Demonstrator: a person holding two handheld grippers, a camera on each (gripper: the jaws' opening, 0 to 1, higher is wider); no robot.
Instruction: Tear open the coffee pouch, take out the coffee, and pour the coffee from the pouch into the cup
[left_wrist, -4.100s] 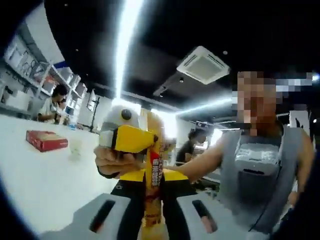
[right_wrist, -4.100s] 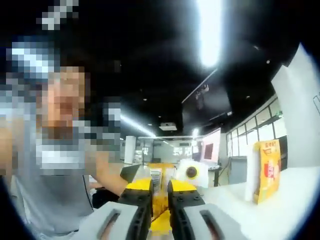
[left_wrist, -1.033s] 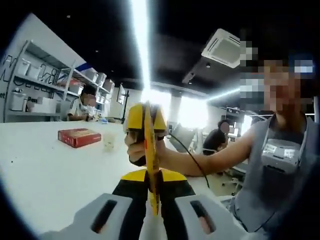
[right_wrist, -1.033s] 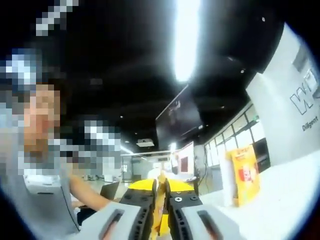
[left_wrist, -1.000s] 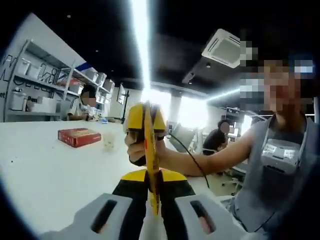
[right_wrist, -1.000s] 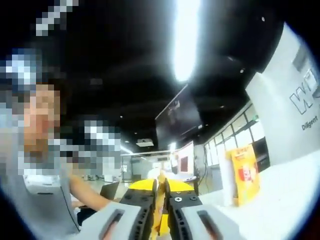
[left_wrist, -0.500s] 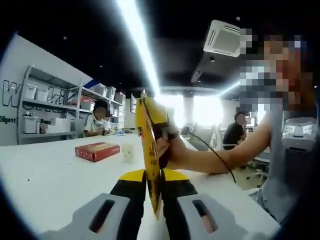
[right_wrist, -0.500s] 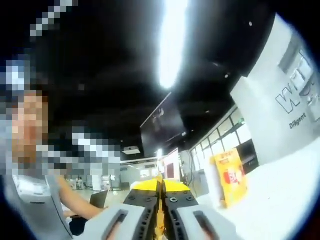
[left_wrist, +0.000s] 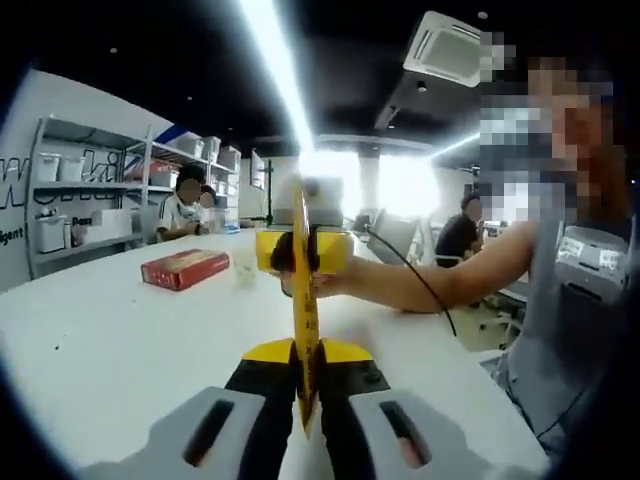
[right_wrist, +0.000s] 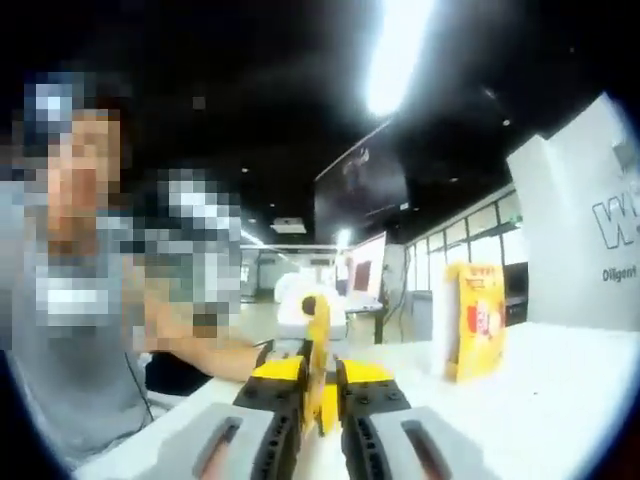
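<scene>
Left gripper view, using the thin yellow foil coffee pouch (left_wrist: 304, 330) as landmark: left of it, well apart on the white surface (left_wrist: 110, 350), lies a flat red cardboard box (left_wrist: 184, 269), with a small pale translucent cup (left_wrist: 244, 268) just beside that box on the pouch side. Left tongs (left_wrist: 305, 390) are closed down on the pouch's lower edge, pouch standing edge-on and upright above them. At the pouch's upper end the right tongs (left_wrist: 302, 250) pinch it too, held by a person's hand (left_wrist: 300, 275). Right of the pouch: forearm, cable, seated person in the background.

Right gripper view: right tongs (right_wrist: 320, 395) clamped on the same pouch (right_wrist: 318, 365), jaws nearly together. Right of the pouch, well apart, a tall yellow printed bag (right_wrist: 476, 320) stands upright on the surface.

Step judged: tearing the pouch open; no tear is visible yet. To do it well, keep both grips tight near the same edge, pull in opposite directions, keep the pouch upright so nothing spills. Cup is far from the pouch; red box sits next to it and could hamper the pour.
</scene>
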